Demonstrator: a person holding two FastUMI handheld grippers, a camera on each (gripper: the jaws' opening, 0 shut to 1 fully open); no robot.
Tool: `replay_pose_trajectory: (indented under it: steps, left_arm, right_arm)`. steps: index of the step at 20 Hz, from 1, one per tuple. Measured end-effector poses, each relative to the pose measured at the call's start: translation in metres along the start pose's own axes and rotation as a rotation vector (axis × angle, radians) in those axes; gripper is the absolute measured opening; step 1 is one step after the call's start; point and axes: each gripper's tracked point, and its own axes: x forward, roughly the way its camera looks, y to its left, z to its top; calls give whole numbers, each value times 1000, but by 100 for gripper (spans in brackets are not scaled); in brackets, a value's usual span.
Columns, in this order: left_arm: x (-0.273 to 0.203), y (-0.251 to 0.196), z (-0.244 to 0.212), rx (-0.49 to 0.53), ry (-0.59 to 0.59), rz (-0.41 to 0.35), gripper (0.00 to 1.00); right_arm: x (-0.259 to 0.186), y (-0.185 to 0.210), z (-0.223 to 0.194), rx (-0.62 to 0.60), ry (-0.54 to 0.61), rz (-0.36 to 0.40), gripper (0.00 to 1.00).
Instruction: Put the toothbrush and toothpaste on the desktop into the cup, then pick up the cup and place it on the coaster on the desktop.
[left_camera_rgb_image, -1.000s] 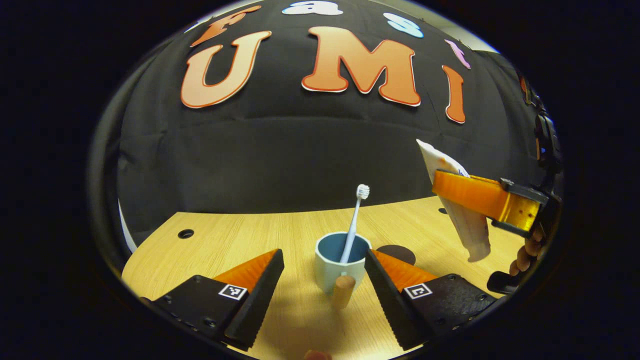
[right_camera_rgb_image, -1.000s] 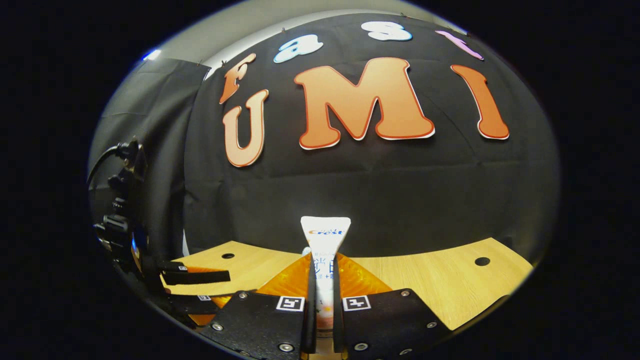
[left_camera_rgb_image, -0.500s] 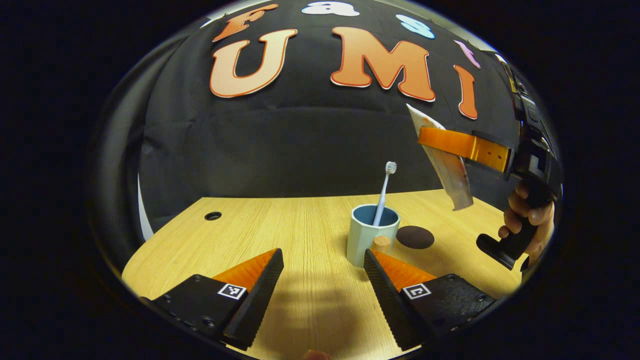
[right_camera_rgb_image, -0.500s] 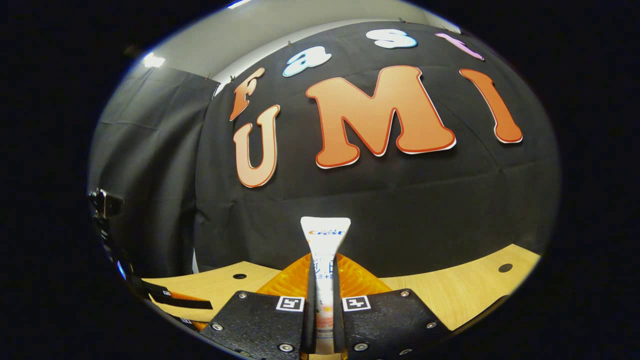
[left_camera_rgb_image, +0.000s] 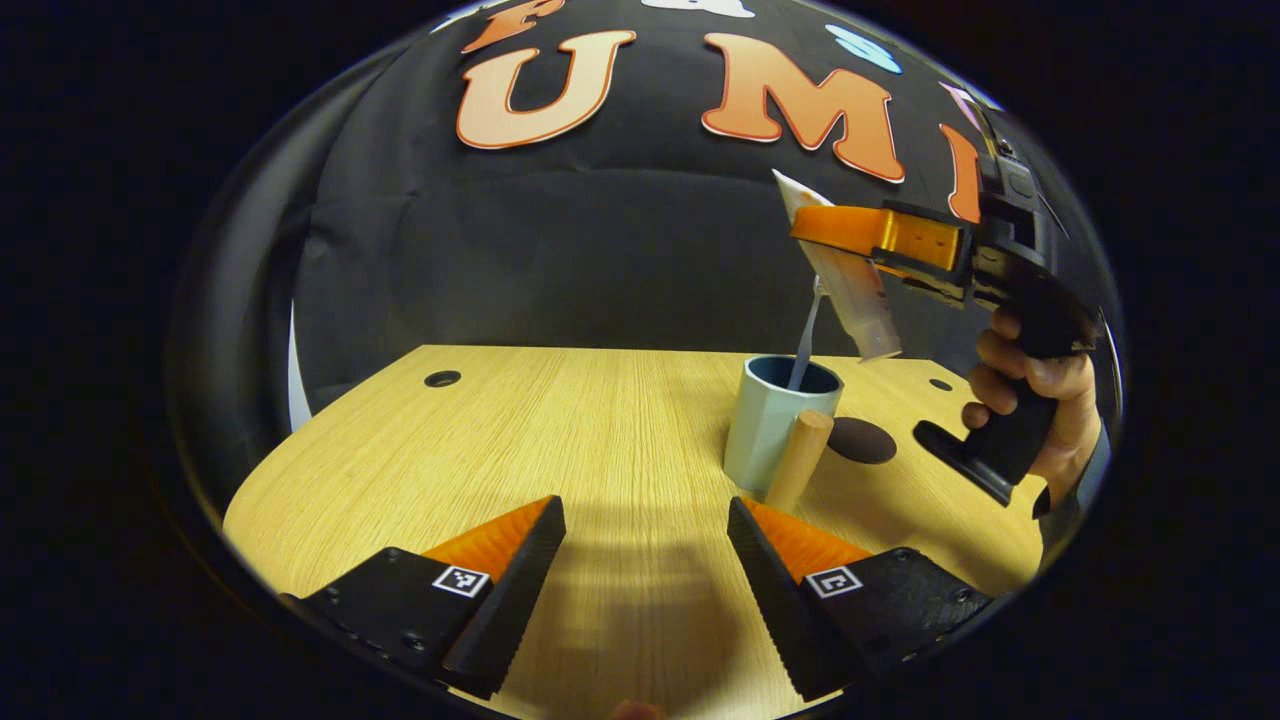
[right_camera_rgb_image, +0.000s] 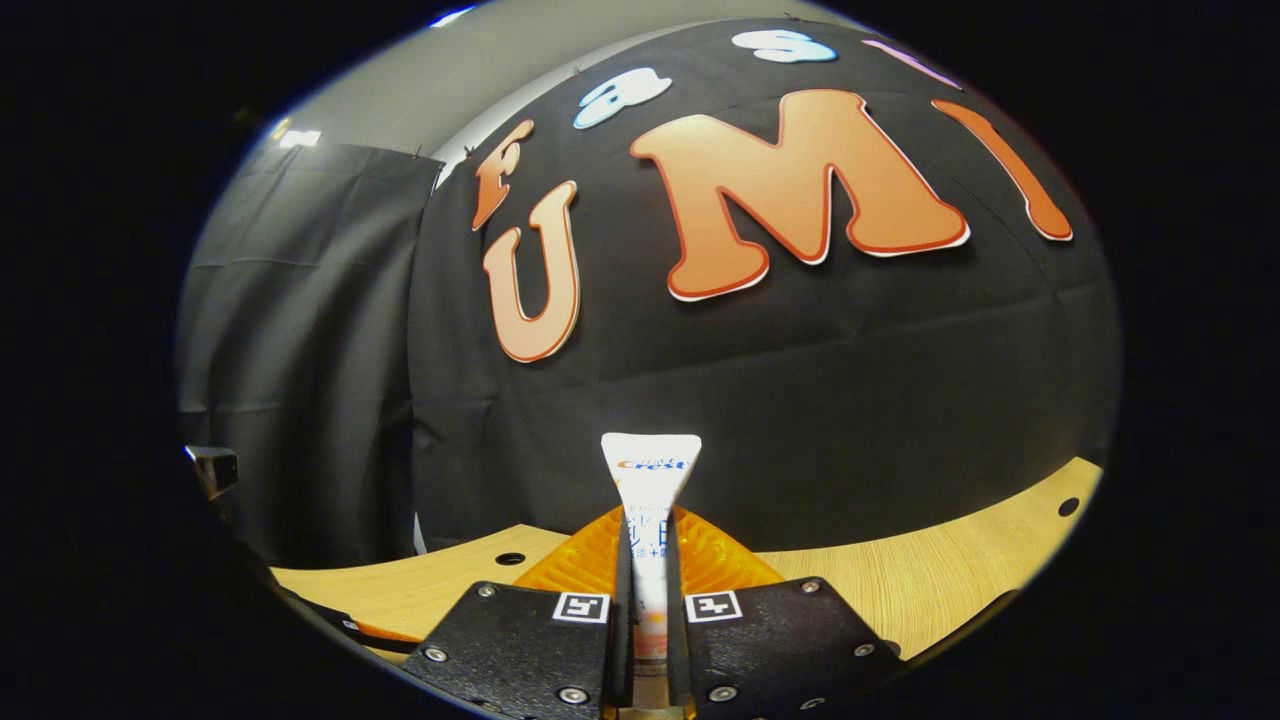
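Left gripper (left_camera_rgb_image: 640, 520) open over bare desktop (left_camera_rgb_image: 560, 420). Beyond, right of it: cup (left_camera_rgb_image: 775, 425) with toothbrush (left_camera_rgb_image: 805, 345) inside, beside coaster (left_camera_rgb_image: 862, 440). Right gripper (right_camera_rgb_image: 643, 560) clamped on toothpaste (right_camera_rgb_image: 650, 475), above cup.

From where I sit, the table (left_camera_rgb_image: 560, 420) is a light wood-grain top with a rounded near edge, and its grain runs away from me toward the far wall. Two small round holes are cut through it: one hole (left_camera_rgb_image: 442, 379) at the far left, another hole (left_camera_rgb_image: 939, 385) at the far right. In the right gripper view I see the same table (right_camera_rgb_image: 930, 575) as a pale curved strip, with a hole (right_camera_rgb_image: 509, 559) on its left and a second hole (right_camera_rgb_image: 1071, 507) at the right edge. Behind it hangs the black cloth wall (left_camera_rgb_image: 600, 250), creased in places. Farther left in the right gripper view, a side curtain (right_camera_rgb_image: 300, 340) of dark cloth meets a pale grey ceiling (right_camera_rgb_image: 520, 50) that carries a bright light (right_camera_rgb_image: 296, 138).
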Motion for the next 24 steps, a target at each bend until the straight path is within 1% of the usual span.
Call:
replay_pose_trajectory:
  steps: [3, 6, 11, 15, 17, 21, 24]
  left_arm:
    - [-3, -6, -3, -24, 13, -22, 99]
    - [-1, -4, -2, -25, 9, -11, 99]
    - [-2, -2, 6, -40, -32, 1, 98]
    - [-1, -2, 5, -47, -35, 4, 98]
    - [-1, -2, 5, -50, -33, 6, 98]
    - [-1, -2, 5, -54, -36, 5, 98]
    - [-3, -4, 4, -60, -34, -3, 99]
  right_arm:
    - [14, 7, -8, -45, 11, 13, 13]
    - [25, 8, -17, -59, 28, 22, 13]
    - [34, 6, -38, -11, 69, 39, 13]
    - [36, 6, -43, 10, 57, 50, 14]
    - [35, 3, -48, 4, 62, 42, 14]
    - [35, -3, -54, -16, 123, 18, 19]
    - [20, -6, -60, -12, 164, 14, 21]
